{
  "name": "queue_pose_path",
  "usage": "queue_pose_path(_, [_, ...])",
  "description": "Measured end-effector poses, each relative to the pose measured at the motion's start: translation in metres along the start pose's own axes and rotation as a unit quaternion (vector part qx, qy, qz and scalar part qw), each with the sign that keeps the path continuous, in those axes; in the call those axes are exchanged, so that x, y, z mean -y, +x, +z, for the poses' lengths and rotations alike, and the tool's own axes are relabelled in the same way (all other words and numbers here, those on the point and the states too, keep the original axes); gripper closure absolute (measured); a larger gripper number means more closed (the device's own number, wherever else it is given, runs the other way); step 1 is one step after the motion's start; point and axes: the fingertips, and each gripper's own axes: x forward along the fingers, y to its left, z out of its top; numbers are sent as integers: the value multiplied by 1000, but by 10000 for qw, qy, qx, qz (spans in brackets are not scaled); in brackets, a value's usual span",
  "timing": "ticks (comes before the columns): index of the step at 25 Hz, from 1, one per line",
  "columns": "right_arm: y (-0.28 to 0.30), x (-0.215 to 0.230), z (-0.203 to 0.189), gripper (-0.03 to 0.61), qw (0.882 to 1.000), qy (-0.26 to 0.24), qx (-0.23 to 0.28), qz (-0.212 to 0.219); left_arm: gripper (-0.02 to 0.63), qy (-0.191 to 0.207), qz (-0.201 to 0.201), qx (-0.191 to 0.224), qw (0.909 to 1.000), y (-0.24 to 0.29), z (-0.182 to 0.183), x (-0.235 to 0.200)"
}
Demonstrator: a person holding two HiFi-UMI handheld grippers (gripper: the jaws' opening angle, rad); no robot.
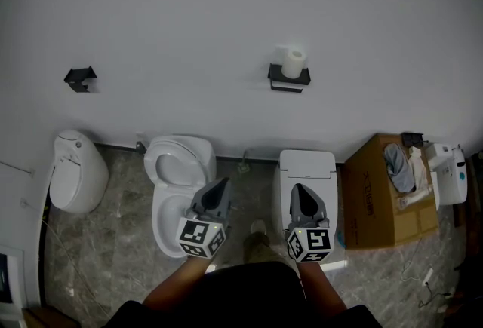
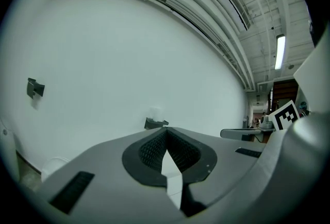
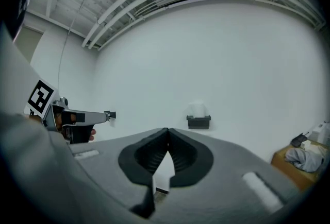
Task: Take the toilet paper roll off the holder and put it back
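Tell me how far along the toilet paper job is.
Done: nothing visibly; the toilet paper roll sits on the wall holder, so this is either before the start or after the finish. In hand: nothing; the left gripper and right gripper are both shut and empty, held low, apart from the holder. Left, if not begun: lift the roll off, set it back.

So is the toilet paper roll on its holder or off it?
On it: the roll stands on the black wall holder; the left gripper and right gripper are shut, empty, away from it.

No legible text, print on cardboard box (image 1: 375, 207) too small to read
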Motion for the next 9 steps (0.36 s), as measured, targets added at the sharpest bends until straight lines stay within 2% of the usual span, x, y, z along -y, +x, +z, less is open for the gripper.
queue_pose_path(9, [1, -4, -7, 581, 9997, 79, -151, 147, 597, 142, 114, -136, 9997, -7, -7, -4])
